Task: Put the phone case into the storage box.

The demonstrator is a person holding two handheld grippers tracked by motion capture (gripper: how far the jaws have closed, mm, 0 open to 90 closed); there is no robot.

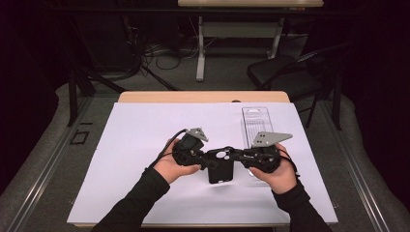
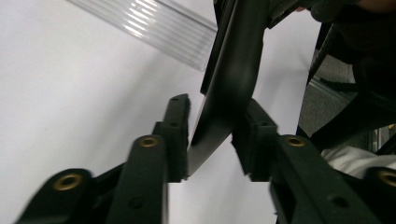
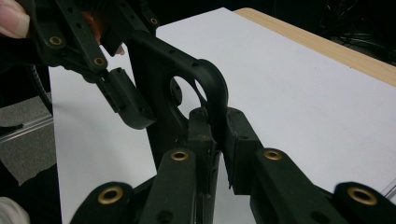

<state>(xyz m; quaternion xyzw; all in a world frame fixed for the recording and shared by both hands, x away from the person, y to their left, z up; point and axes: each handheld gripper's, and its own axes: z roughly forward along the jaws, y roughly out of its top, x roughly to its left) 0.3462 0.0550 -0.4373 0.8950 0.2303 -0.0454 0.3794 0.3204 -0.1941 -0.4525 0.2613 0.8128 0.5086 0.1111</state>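
Observation:
A black phone case [image 1: 220, 166] hangs just above the white sheet between my two grippers. My right gripper [image 3: 217, 128] [image 1: 238, 157] is shut on the case's rounded rim [image 3: 212, 88], beside its round camera cutout. In the left gripper view the case's [image 2: 233, 70] opposite edge stands tilted between the fingers of my left gripper [image 2: 212, 130] [image 1: 205, 162]. Its jaws stand a little wider than the case and do not clamp it. One left finger [image 3: 126, 102] shows in the right gripper view beside the case.
A clear ribbed plastic package [image 1: 256, 125] [image 2: 159, 23] lies on the white sheet [image 1: 145, 135] behind my right hand. The wooden table edge [image 1: 203, 96] runs along the far side. A black chair [image 1: 285, 72] stands beyond the table.

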